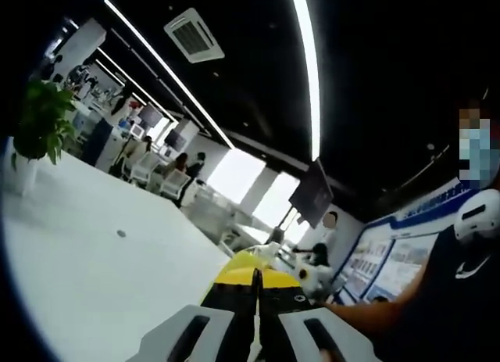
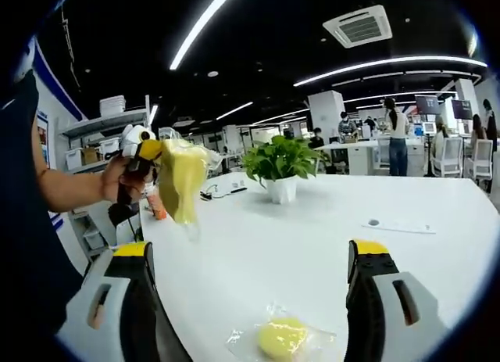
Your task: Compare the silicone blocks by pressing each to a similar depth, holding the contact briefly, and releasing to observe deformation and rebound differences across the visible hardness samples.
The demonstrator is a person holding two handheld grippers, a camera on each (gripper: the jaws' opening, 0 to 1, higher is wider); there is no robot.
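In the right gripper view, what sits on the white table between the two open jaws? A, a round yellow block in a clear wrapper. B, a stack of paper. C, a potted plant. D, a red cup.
A: a round yellow block in clear wrapping lies on the white table between the spread jaws of the right hand-held gripper; the potted plant stands farther back.

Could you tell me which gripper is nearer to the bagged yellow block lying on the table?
Right. The right gripper stands open with the bagged yellow block lying on the table between its fingers. The left gripper is raised off to the side, holding another yellow bagged piece.
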